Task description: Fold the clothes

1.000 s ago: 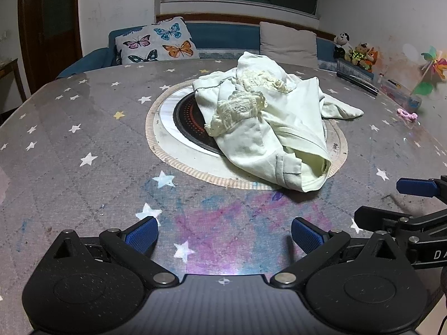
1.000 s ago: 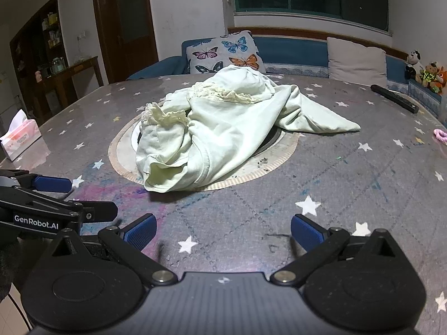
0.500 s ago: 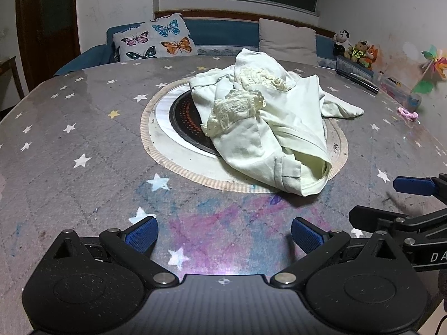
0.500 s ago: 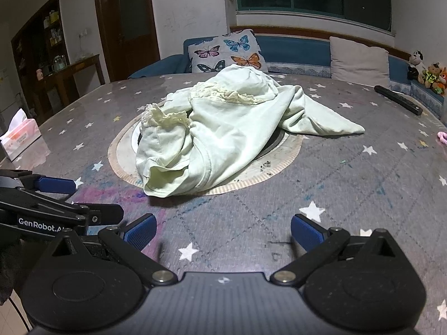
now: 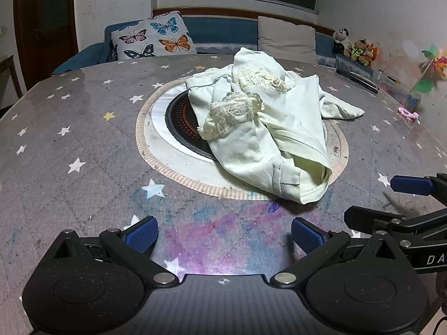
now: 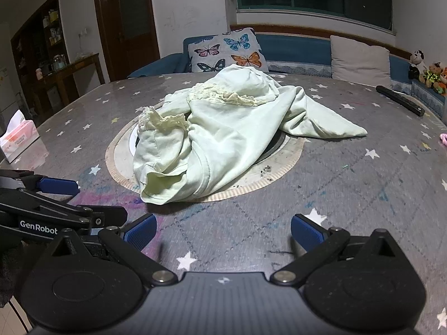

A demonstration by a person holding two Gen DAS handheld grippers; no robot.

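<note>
I see the crumpled pale green garment with cream lace trim (image 5: 262,128) heaped mid-frame over the round inset burner (image 5: 178,122) of the grey star-patterned table (image 5: 69,139). My left gripper (image 5: 223,234) and right gripper (image 6: 222,231) sit spread wide at the bottom edge, grasping nothing, short of the cloth.

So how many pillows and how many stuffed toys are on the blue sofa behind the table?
Butterfly pillow: 1
Plain grey pillow: 1
Stuffed toys, a panda and two more beside it: 3
Total: 5
</note>
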